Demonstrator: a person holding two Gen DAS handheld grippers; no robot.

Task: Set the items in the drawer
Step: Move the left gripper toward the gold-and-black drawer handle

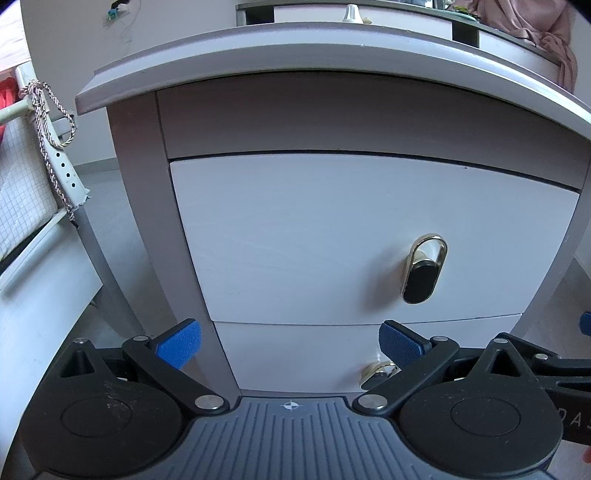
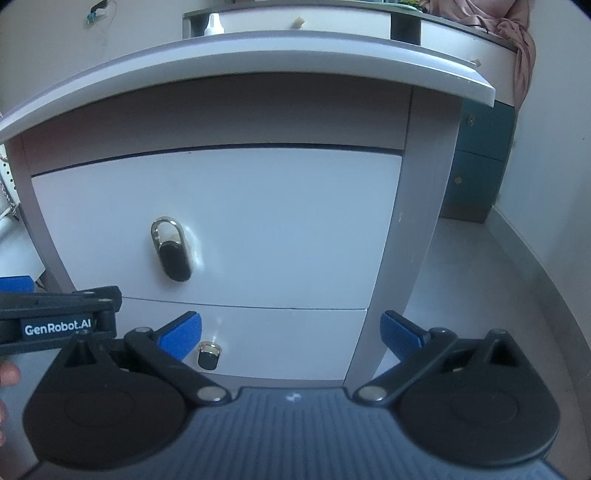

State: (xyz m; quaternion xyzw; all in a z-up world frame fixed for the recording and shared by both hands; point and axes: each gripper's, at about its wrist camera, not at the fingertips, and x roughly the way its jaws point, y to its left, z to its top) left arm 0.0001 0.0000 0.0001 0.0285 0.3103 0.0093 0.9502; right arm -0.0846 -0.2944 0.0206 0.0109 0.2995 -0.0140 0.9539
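Observation:
A white nightstand with a grey frame fills both views. Its upper drawer (image 1: 332, 236) is shut and carries a gold and black oval handle (image 1: 424, 269); the drawer (image 2: 229, 225) and handle (image 2: 171, 249) also show in the right wrist view. A lower drawer (image 2: 266, 343) with a small handle (image 2: 208, 354) is shut too. My left gripper (image 1: 290, 345) is open and empty, low in front of the nightstand. My right gripper (image 2: 290, 336) is open and empty beside it. A white bottle (image 2: 213, 25) stands behind the nightstand top.
A bed frame with a knotted cord (image 1: 48, 122) stands to the left. A desk with pink cloth (image 2: 513, 33) and teal drawers (image 2: 476, 155) is behind on the right. The left gripper's body (image 2: 55, 321) shows at the right view's left edge.

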